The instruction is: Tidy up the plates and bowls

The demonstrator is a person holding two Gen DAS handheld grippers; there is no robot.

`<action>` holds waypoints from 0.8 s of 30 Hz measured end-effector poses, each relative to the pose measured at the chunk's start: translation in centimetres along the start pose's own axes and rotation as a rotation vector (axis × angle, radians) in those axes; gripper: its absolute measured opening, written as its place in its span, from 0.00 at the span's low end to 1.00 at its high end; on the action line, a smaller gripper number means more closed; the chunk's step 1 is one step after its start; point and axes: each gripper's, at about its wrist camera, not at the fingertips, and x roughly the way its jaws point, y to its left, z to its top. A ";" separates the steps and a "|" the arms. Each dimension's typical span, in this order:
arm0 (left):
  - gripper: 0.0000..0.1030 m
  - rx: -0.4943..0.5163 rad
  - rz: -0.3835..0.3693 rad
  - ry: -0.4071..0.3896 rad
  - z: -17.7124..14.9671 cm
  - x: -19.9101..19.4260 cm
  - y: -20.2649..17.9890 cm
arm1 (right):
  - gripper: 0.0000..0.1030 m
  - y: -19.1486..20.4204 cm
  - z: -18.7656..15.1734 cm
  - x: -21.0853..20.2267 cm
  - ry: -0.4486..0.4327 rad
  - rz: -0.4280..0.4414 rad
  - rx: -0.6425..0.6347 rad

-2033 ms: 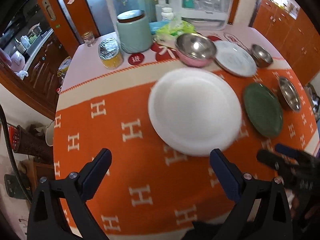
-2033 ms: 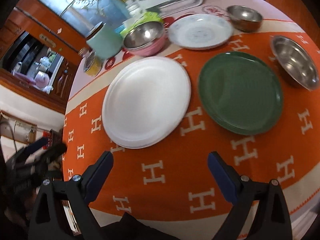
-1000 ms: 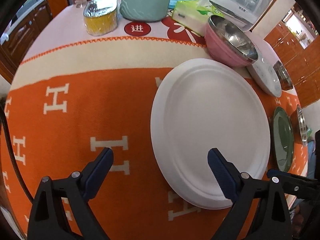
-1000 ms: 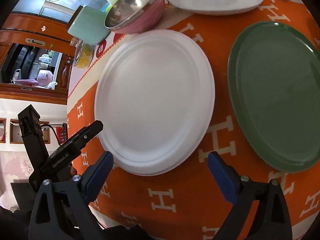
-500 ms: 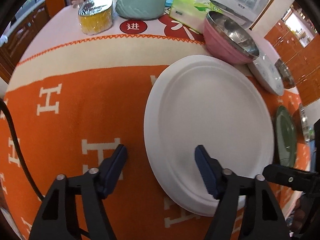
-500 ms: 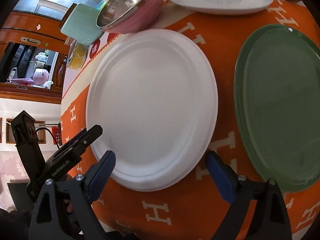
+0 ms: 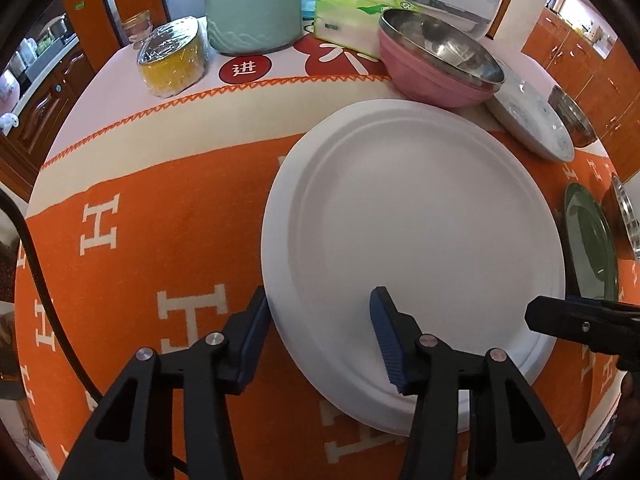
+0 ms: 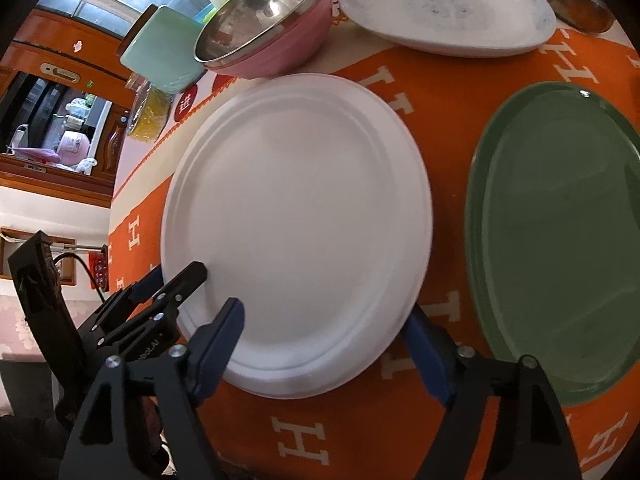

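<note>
A large white plate [image 7: 416, 224] [image 8: 296, 216] lies on the orange cloth. My left gripper [image 7: 320, 336] straddles its left rim, one finger outside the edge and the other above the plate. Its jaws are closing, with a gap still showing at the pads. My right gripper [image 8: 320, 352] straddles the near rim, its left finger over the plate and its right finger past the edge. Its jaws are closing too, not pressing. Each gripper shows in the other's view: the left gripper [image 8: 176, 276] and the right gripper [image 7: 552, 312]. A green plate [image 8: 560, 232] lies to the right.
Behind the white plate stand a pink bowl with a steel lining [image 7: 436, 68], a patterned white plate [image 7: 532, 124] and a small steel bowl [image 7: 572, 116]. Another steel bowl [image 7: 624, 216] sits far right. A mint canister [image 7: 252, 4], a yellow-filled jar [image 7: 172, 60] and tissues [image 7: 352, 12] stand at the back.
Both grippers have come down close to the white plate and narrowed their jaws. The left one has shifted right so the plate's rim now lies between its fingers.
</note>
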 end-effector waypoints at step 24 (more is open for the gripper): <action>0.30 -0.010 0.030 0.050 -3.0 -2.7 0.8 | 0.24 -0.9 -1.0 -0.5 -0.013 -0.095 0.028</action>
